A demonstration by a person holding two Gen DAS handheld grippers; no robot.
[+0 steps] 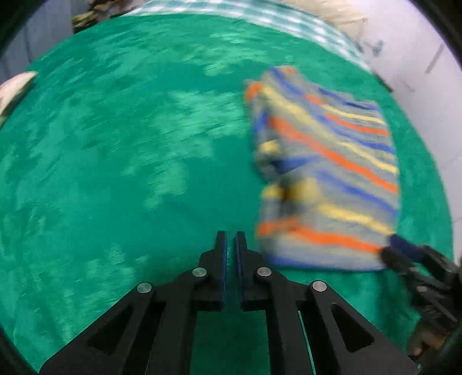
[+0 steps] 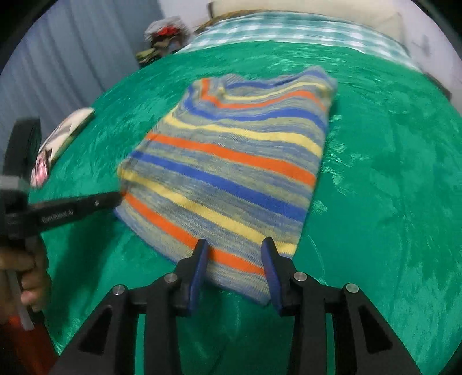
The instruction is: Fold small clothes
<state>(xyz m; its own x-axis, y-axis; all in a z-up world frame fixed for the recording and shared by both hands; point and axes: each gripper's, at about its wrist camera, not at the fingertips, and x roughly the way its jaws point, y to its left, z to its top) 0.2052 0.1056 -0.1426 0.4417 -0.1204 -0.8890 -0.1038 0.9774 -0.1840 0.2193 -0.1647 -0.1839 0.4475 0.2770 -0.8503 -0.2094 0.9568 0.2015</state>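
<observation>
A small striped garment (image 2: 231, 161), grey with blue, orange and yellow bands, lies folded into a rough rectangle on a green blanket (image 2: 375, 173). It also shows in the left wrist view (image 1: 326, 173), blurred, at the right. My right gripper (image 2: 235, 256) is open, its fingers straddling the garment's near edge just above the cloth. My left gripper (image 1: 231, 239) is shut and empty over bare blanket, just left of the garment's near corner; it shows in the right wrist view (image 2: 115, 199) touching the garment's left edge. The right gripper shows in the left wrist view (image 1: 398, 251) at the garment's corner.
The green blanket (image 1: 115, 144) covers a bed. A checked sheet (image 2: 288, 31) and a pillow (image 2: 303, 8) lie at the far end. A flat pale object (image 2: 63, 135) lies at the left edge. A heap of things (image 2: 164, 37) stands beyond the bed. Walls lie behind.
</observation>
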